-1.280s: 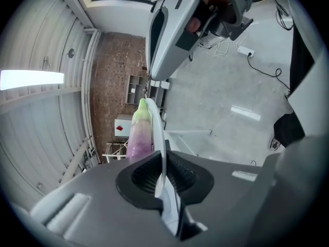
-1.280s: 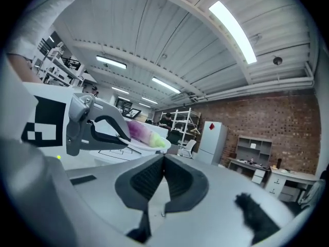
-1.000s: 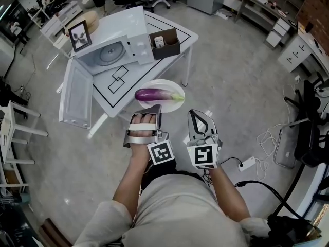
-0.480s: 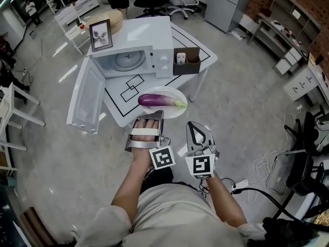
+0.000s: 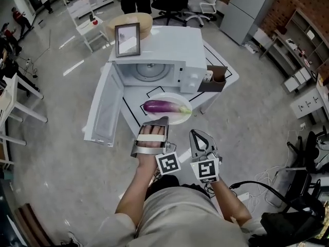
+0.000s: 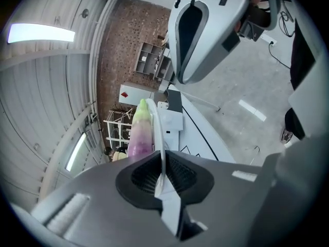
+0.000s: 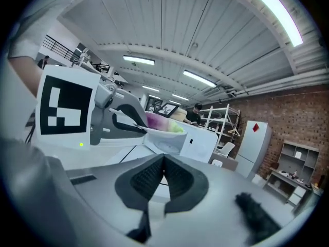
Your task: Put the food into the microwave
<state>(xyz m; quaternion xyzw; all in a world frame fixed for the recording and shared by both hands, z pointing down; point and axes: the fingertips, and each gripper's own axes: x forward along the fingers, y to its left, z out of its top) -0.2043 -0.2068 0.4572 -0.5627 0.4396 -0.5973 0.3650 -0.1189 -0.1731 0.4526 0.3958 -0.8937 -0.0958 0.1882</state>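
A purple eggplant (image 5: pixel 163 106) lies on a white plate (image 5: pixel 177 118), held level just in front of the microwave (image 5: pixel 164 55). My left gripper (image 5: pixel 156 121) is shut on the plate's near rim; in the left gripper view the rim (image 6: pixel 159 138) runs edge-on between the pads, with the eggplant (image 6: pixel 138 135) beyond. My right gripper (image 5: pixel 196 134) is shut on nothing, beside the plate on its right. In the right gripper view its jaws (image 7: pixel 164 174) meet, and the plate (image 7: pixel 165 131) shows ahead. The microwave stands open, its turntable (image 5: pixel 149 71) bare.
The microwave door (image 5: pixel 105 108) hangs open to the left of the plate. A framed picture (image 5: pixel 127 39) and a round wooden item (image 5: pixel 131 20) are on and behind the microwave. A cardboard box (image 5: pixel 216 79) stands on the white table (image 5: pixel 229 77) at the right. Cables (image 5: pixel 257 187) lie on the floor.
Both grippers and the plate with the eggplant have come closer to the table. The plate now hangs at the table's front edge before the open microwave. Neither grip has changed.
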